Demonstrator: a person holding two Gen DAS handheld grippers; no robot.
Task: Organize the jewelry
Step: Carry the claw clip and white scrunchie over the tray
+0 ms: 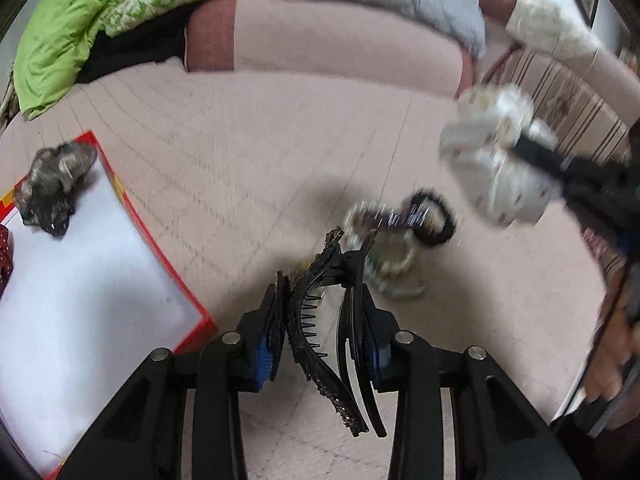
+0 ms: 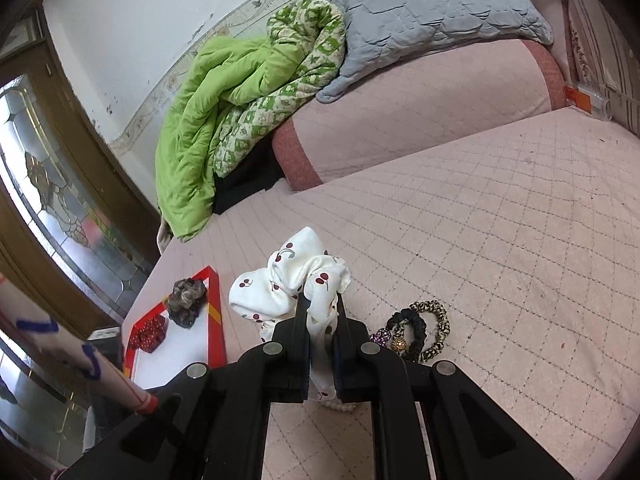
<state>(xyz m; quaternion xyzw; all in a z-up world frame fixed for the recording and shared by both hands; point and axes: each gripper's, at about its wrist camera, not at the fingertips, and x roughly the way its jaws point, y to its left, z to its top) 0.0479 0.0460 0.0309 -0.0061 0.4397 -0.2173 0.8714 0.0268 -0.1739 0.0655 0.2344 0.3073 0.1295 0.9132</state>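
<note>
Sorting step: hair clip (image 1: 320, 320) being gripped by left gripper (image 1: 320, 292), cherry scrunchie (image 2: 292, 280) being clenched by right gripper (image 2: 320, 308); next, both likely being carried to red-rimmed tray (image 2: 214, 304), released inside.

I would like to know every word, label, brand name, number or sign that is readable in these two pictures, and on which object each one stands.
None can be read.
Orange label on a clear container by the bed's far edge: too small to read.
Blue marks on the sleeve: a pattern, no letters visible.
Red-rimmed tray: yellow stripe, no text.
White cherry scrunchie: printed cherries only.
</note>
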